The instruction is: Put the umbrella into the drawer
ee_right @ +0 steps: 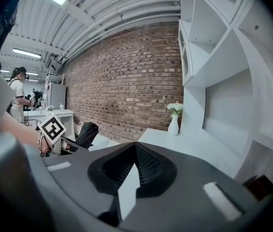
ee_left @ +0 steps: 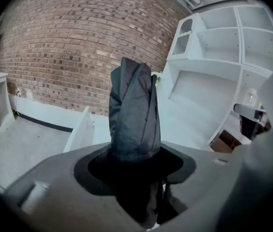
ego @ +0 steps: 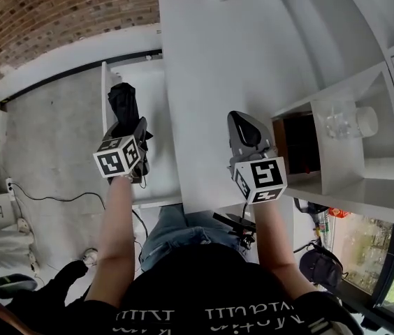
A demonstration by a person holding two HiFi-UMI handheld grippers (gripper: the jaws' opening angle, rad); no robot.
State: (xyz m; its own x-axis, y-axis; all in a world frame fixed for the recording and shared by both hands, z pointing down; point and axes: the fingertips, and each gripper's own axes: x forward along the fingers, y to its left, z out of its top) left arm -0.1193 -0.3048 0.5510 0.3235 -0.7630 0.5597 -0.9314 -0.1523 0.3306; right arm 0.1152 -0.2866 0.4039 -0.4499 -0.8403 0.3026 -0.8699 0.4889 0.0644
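The folded black umbrella [ego: 122, 103] [ee_left: 134, 115] juts out past my left gripper [ego: 135, 135] [ee_left: 135, 166], which is shut on its lower part. It hangs over the open white drawer [ego: 152, 110] [ee_left: 81, 127] at the left side of the white table [ego: 211, 61]. My right gripper [ego: 241, 123] [ee_right: 135, 151] hovers over the table's near right part, its jaws together with nothing between them. In the right gripper view the umbrella [ee_right: 87, 133] and the left gripper's marker cube [ee_right: 52, 127] show at the left.
A white shelf unit [ego: 351, 82] stands at the table's right, with glass jars [ego: 347, 121] and a brown box [ego: 298, 142] in its cubbies. A vase of flowers [ee_right: 174, 117] stands at the table's far end. Cables [ego: 50, 199] lie on the grey floor. A person [ee_right: 16, 95] stands far off.
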